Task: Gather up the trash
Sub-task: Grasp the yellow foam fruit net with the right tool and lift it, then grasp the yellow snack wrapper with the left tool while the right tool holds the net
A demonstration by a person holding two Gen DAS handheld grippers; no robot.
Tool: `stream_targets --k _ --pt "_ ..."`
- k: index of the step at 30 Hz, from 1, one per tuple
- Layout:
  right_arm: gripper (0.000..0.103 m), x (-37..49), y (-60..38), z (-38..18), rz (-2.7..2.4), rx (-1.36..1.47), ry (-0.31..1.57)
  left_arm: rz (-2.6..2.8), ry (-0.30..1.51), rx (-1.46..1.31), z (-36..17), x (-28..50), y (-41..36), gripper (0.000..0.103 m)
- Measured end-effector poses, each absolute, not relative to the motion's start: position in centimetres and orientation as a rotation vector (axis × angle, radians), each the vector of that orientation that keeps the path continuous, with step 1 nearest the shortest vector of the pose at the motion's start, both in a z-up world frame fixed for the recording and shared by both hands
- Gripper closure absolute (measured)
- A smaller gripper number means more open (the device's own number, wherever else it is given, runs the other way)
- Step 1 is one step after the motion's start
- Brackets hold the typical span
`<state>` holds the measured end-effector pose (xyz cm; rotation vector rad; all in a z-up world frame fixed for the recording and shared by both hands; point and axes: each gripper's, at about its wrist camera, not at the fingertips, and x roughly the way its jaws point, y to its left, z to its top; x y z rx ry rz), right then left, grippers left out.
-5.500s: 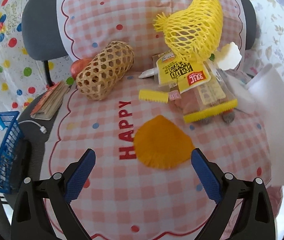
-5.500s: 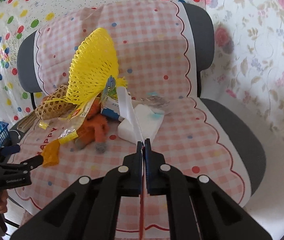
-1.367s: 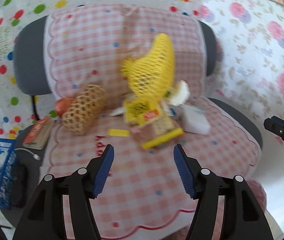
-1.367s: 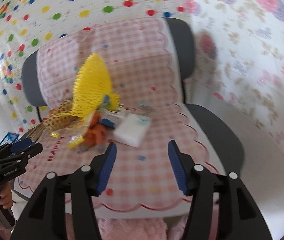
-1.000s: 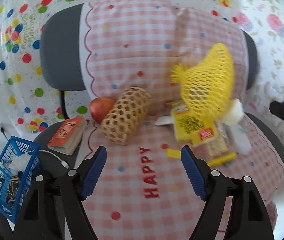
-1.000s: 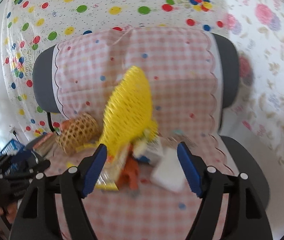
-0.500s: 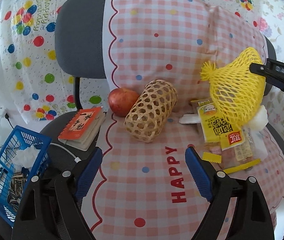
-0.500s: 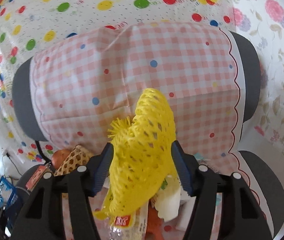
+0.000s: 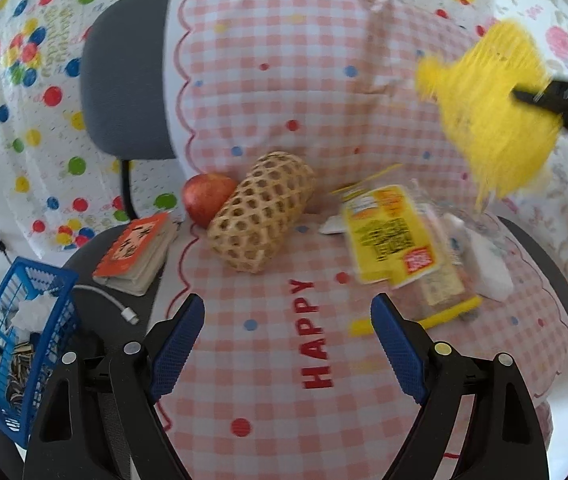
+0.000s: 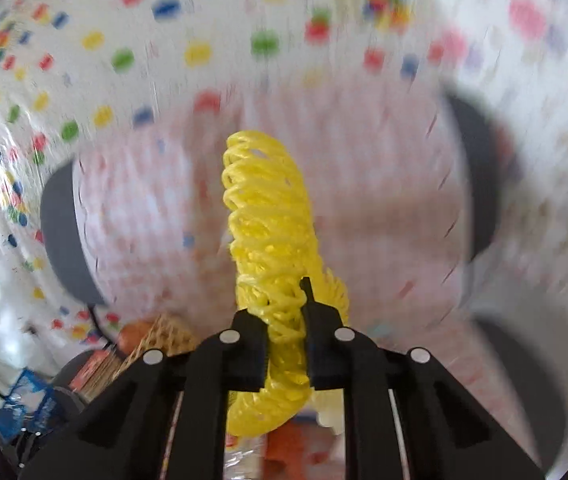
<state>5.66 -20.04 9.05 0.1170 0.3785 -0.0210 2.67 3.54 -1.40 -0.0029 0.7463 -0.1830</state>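
My right gripper (image 10: 286,320) is shut on the yellow foam fruit net (image 10: 271,248) and holds it up in front of the chair's back. The net also shows blurred at the upper right of the left wrist view (image 9: 496,116), with the right gripper (image 9: 556,98) clamped on it. My left gripper (image 9: 288,340) is open and empty above the pink checked seat cover (image 9: 267,360). Yellow snack wrappers (image 9: 388,236) and other scraps lie on the seat at the right. A blue basket (image 9: 15,336) holding trash stands at the lower left.
A woven bamboo tube (image 9: 261,224) and a red apple (image 9: 205,196) lie at the back of the seat. An orange booklet (image 9: 135,252) and a white cable (image 9: 111,304) lie on the grey stool at the left. A white block (image 9: 488,264) lies at the seat's right.
My right gripper has shut on the yellow net and lifted it off the pile of wrappers. My left gripper has swung left and stays open.
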Motion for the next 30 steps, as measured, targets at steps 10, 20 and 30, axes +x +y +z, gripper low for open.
stream_targets --k 10,20,30 --pt "0.090 -2.6 -24.2 7.4 -0.118 -0.008 0.366 -0.287 0.781 0.006 -1.4 5.1 -1.7 0.017" --pt "0.089 -4.4 -25.7 3.8 -0.130 0.014 0.424 -0.265 0.873 0.080 -3.7 10.0 -7.6 0.018" --pt "0.088 -4.1 -26.4 2.9 -0.118 0.035 0.449 -0.160 0.895 0.277 -4.8 8.9 -8.6 0.018"
